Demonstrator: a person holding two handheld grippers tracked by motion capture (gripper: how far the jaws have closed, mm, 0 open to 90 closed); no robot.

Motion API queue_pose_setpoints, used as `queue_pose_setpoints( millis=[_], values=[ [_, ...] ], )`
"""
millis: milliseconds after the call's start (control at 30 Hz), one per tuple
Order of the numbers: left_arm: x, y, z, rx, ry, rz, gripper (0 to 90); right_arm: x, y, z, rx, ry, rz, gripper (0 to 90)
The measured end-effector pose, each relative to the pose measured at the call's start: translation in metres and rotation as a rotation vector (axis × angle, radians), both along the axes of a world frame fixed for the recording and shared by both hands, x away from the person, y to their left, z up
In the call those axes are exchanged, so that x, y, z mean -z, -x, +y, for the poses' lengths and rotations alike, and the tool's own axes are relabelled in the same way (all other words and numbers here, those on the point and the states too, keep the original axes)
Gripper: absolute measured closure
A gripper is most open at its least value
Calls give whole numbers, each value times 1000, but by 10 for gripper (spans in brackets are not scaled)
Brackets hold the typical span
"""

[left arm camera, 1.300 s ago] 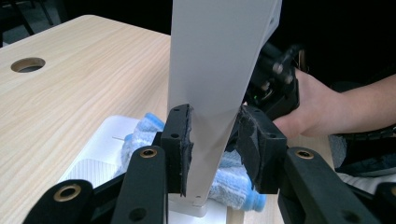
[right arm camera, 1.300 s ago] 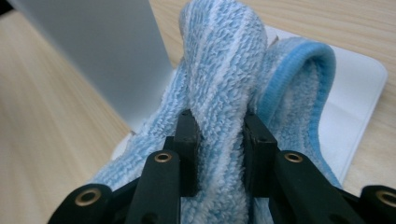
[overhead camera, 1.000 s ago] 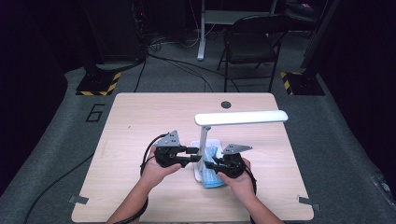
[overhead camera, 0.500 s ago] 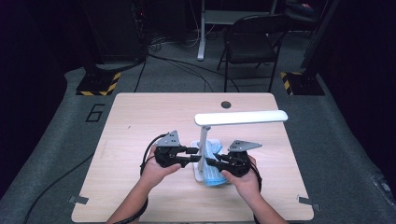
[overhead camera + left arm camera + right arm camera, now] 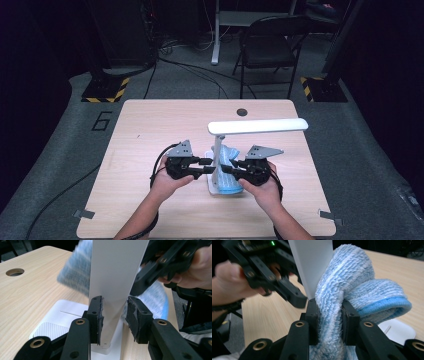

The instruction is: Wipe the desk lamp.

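1. High view: bench (image 5: 150, 150) of light wood carries a white lamp (image 5: 220, 150) with a long flat head (image 5: 257, 126) over its post. Blue cloth (image 5: 231, 170) is bunched at the post, over the lamp base. Left hand-held gripper (image 5: 209, 165) comes at the post from the left, right hand-held gripper (image 5: 226, 167) from the right, both with tips at the post and cloth. Hands (image 5: 170, 182) grip each tool from below. A round hole (image 5: 242, 112) sits near the bench's far edge; a folding chair (image 5: 270, 50) stands beyond.
2. Left gripper view: left hand-held gripper (image 5: 113, 315) partly open, jaws on either side of the white post (image 5: 115, 277); left pad (image 5: 96, 315) touching it, right pad (image 5: 136, 317) just beside, contact unclear. White base (image 5: 62, 315) lies below. Cloth (image 5: 75, 270) is behind the post, blurred. Right hand-held gripper (image 5: 140, 283) is at upper right, against the post.
3. Right gripper view: right hand-held gripper (image 5: 329, 315) clamped on a fold of cloth (image 5: 352, 285), jaws narrow with terry squeezed between. Post (image 5: 312, 262) stands just left of the cloth, touching it. Left hand-held gripper (image 5: 297, 298) reaches in from the left at the post.
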State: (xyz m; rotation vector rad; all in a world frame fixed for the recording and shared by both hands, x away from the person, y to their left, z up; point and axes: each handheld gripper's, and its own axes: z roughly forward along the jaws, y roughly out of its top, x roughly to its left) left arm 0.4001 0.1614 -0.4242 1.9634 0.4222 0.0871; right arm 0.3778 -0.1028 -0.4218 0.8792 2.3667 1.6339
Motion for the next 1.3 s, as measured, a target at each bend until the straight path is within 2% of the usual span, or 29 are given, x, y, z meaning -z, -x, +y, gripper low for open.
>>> queue_pose_setpoints(
  millis=[200,333,367,500,600,633,700,900,1300],
  values=[
    [0,0,0,-3,1,1,651,22,-4,6,4,66,39,717],
    [0,0,-1,-2,-1,-3,651,40,-8,10,-1,128,48,717],
    [0,0,-1,-2,-2,-4,650,46,-8,11,-3,153,64,717],
    [0,0,-1,-1,-1,1,651,49,-8,11,-3,144,65,717],
    [0,-1,-1,0,-2,-2,652,43,-5,11,2,149,46,717],
    [0,-1,-1,1,-1,-1,654,41,-4,11,-1,136,36,717],
    [0,0,0,1,-4,4,656,32,-1,9,2,100,33,717],
    [0,0,0,0,-6,4,657,1,2,2,-18,43,-32,717],
    [0,-1,0,1,-9,0,657,-51,9,-4,-13,-17,-155,717]
  ],
)
